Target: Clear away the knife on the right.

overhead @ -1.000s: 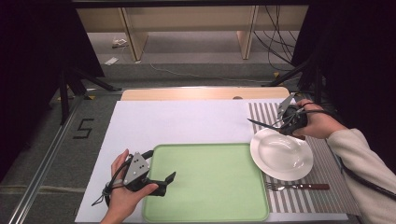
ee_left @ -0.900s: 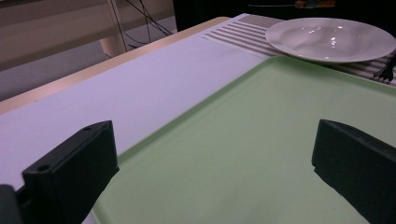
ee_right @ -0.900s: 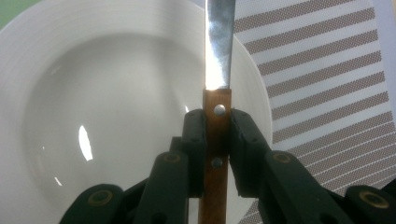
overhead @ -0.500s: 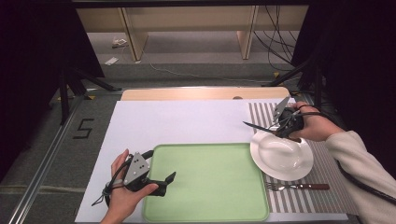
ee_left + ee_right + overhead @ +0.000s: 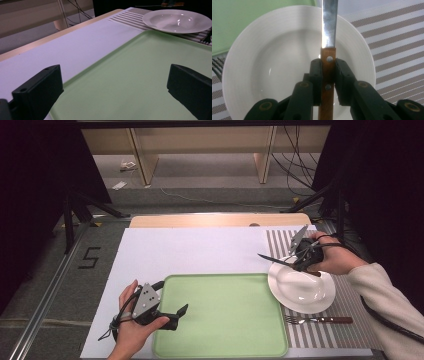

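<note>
Over the white round ceramic plate (image 5: 274, 70), your right gripper (image 5: 328, 67) has a table knife with a wooden riveted handle and a steel blade (image 5: 328, 37) pinched between its two black jaws. The jaws stand nearly together, only the width of the handle apart, and press on both flat sides of the wood just below the blade. In the right gripper view the blade runs straight up past the plate's far rim toward the pale green plastic tray (image 5: 257, 22).

From the high view the knife (image 5: 275, 260) lies close to level, with its tip pointing toward your left side, above the plate's (image 5: 305, 292) far left edge. Your right hand (image 5: 330, 260) wraps the right gripper (image 5: 299, 256) from the right, with the cream sleeve (image 5: 385, 305) coming up from the lower right corner. The plate rests on a brown-and-white striped placemat (image 5: 350, 295), touching the tray's (image 5: 220, 315) right edge. A fork with a wooden handle (image 5: 320, 320) lies on the mat just below the plate, near you.

Your left gripper (image 5: 172, 315) sits low at the tray's left edge, held by your left hand (image 5: 131, 320). Its jaws stand wide apart with nothing between them; the left gripper view shows bare green tray (image 5: 135, 75) in the gap and the plate (image 5: 177, 21) well beyond. The tray lies on a white table cover (image 5: 200, 252).
</note>
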The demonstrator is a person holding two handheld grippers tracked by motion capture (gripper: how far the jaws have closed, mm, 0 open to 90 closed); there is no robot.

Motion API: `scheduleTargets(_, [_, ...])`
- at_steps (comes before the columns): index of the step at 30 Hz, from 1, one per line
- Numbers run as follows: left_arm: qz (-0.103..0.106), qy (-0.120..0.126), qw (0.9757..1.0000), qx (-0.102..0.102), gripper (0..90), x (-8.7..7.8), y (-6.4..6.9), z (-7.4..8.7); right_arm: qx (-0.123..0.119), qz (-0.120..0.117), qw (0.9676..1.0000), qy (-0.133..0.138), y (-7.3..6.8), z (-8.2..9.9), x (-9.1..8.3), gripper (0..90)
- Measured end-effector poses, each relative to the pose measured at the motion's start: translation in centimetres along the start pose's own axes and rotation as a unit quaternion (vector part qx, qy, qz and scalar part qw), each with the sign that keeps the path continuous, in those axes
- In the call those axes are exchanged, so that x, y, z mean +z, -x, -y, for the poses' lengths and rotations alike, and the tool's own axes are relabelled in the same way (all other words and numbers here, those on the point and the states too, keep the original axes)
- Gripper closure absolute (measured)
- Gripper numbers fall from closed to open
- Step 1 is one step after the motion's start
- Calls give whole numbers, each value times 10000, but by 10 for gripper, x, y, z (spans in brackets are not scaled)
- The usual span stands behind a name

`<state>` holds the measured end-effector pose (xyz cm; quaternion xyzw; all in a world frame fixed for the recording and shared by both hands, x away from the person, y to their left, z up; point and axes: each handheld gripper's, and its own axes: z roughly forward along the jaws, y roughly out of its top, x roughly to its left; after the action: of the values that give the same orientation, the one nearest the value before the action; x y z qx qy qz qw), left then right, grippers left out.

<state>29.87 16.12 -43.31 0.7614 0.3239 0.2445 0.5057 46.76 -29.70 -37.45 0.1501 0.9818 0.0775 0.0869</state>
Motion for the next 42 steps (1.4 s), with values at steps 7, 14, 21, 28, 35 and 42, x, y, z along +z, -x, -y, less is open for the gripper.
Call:
scheduleTargets(7, [-11, 5, 10000, -1, 0, 0, 0, 0, 23, -71, 10000, -41, -5, -3, 0, 780])
scheduleTargets(14, [-16, 1, 10000, -5, 0, 0, 0, 0, 54, -131, 9999, -15, -11, -7, 2, 779])
scheduleTargets(21, [-11, 3, 10000, -5, 0, 0, 0, 0, 131, -213, 9997, -32, -19, -11, 3, 779])
scheduleTargets(28, [-20, 5, 10000, -3, 0, 0, 0, 0, 118, -260, 9996, -64, -23, -15, 4, 779])
scheduleTargets(35, [-19, 6, 10000, 3, 0, 0, 0, 0, 199, -282, 9993, -125, -30, -17, 4, 779])
scheduleTargets(42, [-28, 10, 10000, 2, 0, -1, 0, 0, 216, -324, 9991, -136, -37, -21, 4, 779])
